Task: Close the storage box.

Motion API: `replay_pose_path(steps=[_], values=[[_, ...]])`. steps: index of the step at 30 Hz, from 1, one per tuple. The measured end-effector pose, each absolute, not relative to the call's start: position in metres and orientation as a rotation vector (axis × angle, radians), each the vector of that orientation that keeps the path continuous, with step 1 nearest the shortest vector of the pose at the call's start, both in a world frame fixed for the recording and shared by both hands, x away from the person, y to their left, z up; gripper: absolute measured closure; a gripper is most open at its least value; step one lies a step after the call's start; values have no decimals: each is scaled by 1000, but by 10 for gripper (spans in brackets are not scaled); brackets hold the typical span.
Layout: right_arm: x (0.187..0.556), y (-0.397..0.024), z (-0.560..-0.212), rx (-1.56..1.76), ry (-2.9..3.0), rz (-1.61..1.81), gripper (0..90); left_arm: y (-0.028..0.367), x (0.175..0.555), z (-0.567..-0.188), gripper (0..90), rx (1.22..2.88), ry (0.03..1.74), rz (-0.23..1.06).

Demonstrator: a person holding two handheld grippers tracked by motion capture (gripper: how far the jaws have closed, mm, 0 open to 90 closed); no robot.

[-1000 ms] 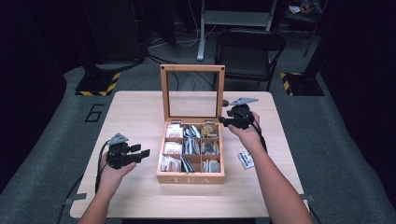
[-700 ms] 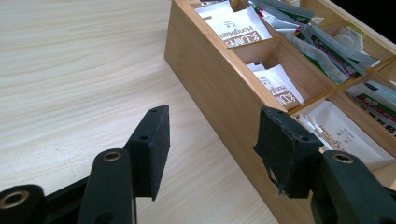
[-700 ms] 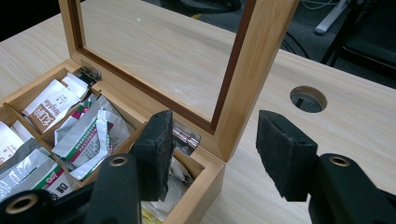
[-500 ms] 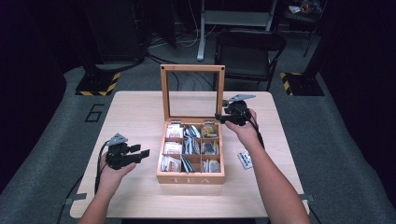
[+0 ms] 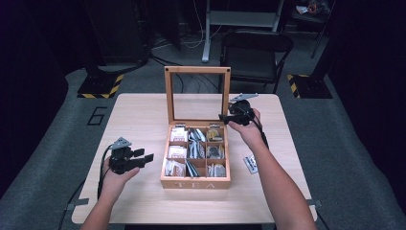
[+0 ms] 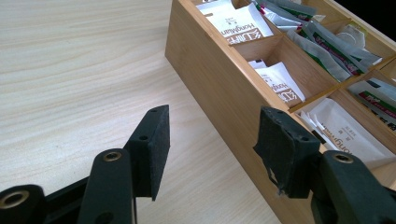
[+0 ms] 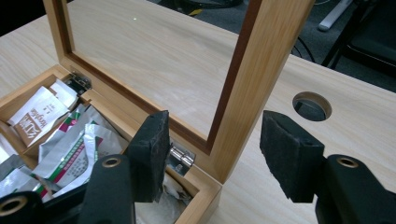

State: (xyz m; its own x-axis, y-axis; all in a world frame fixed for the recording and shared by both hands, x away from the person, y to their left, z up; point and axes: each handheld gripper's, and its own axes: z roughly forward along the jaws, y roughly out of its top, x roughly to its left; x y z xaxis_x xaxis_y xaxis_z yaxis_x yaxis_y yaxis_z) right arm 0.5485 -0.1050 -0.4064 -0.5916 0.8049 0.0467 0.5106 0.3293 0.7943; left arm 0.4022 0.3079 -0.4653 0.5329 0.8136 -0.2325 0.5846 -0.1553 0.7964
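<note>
Risk lay at the lid (image 5: 197, 93) of the tea box (image 5: 195, 182), upright mid-counter: right claw (image 7: 212, 156), jaws just opened, straddled its frame edge unclamped. Any nudge could slam it. Left claw (image 5: 141, 158) waited apart, empty.

One wooden tea box (image 5: 195, 183) is counted on one table (image 5: 139, 115), and one glass-paned lid (image 5: 197, 94) is seen standing upright on it. Nine compartments are counted inside the box, laid out in three rows of three, each filled with tea bag packets too many and too overlapped to be counted. One loose packet (image 5: 250, 164) is seen on the table beside the box. Two grippers are counted, a left gripper (image 5: 141, 157) and a right gripper (image 5: 224, 117). One round hole (image 7: 312, 105) is seen in the tabletop. One chair (image 5: 255, 48) is counted behind the table.
</note>
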Motion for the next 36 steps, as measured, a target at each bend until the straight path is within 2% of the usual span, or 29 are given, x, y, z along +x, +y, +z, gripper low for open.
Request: replay_pose_path(steps=[11, 16, 22, 36], values=[[569, -103, -407, 1173, 2233, 1184, 454, 310, 402, -467, 444, 1846, 1161, 304], [574, -103, -405, 1181, 2248, 1166, 511, 310, 402, -467, 444, 1833, 1164, 305], [574, -109, -403, 1216, 2248, 1176, 642, 310, 402, -467, 444, 1830, 1163, 305], [562, -110, -399, 1171, 2239, 1180, 656, 301, 415, -455, 450, 1848, 1141, 295]])
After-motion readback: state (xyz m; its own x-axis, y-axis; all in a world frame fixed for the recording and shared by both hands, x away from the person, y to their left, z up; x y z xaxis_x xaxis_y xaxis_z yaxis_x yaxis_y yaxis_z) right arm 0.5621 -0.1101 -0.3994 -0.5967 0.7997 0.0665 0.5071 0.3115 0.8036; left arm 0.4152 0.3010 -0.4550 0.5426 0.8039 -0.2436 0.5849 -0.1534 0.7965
